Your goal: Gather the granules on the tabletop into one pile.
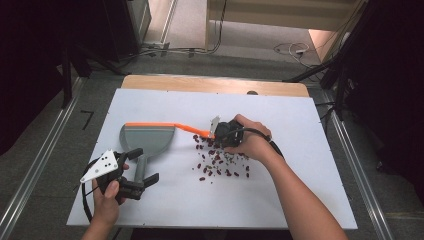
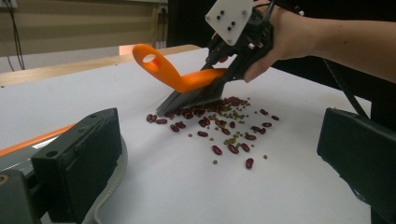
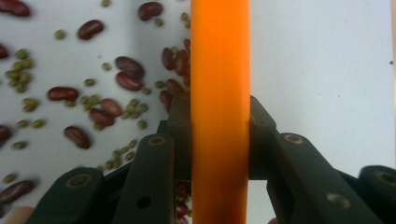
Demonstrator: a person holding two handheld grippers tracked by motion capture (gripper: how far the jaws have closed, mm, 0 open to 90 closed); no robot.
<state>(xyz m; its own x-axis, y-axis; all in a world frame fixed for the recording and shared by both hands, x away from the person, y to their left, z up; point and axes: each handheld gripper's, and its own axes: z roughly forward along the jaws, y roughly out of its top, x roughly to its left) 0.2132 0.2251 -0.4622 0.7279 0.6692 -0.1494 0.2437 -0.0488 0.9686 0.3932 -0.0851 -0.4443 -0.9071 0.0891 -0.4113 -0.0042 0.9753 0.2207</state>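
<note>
Two claws: right [image 1: 216, 131] clamped on orange brush [image 2: 187, 79] among beans [image 1: 220, 162], left [image 1: 142, 167] agape astride dustpan [image 1: 147, 140] handle.

Tabletop [image 1: 300, 190]: right and near-right bare, passable. Centre: scattered beans [image 1: 220, 162]. Left: grey dustpan [image 1: 147, 140]; orange brush [image 1: 170, 126] spans between them.

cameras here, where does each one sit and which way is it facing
High view: above the person's side of the table, looking forward and down; both forearms, left hand-held gripper straddling the dustpan handle.
Left gripper view: rides low on that gripper, facing across the table at the right hand-held gripper sweeping beans.
Right gripper view: looks down its own jaws clamped on the orange brush.
All three share brush and beans.
</note>
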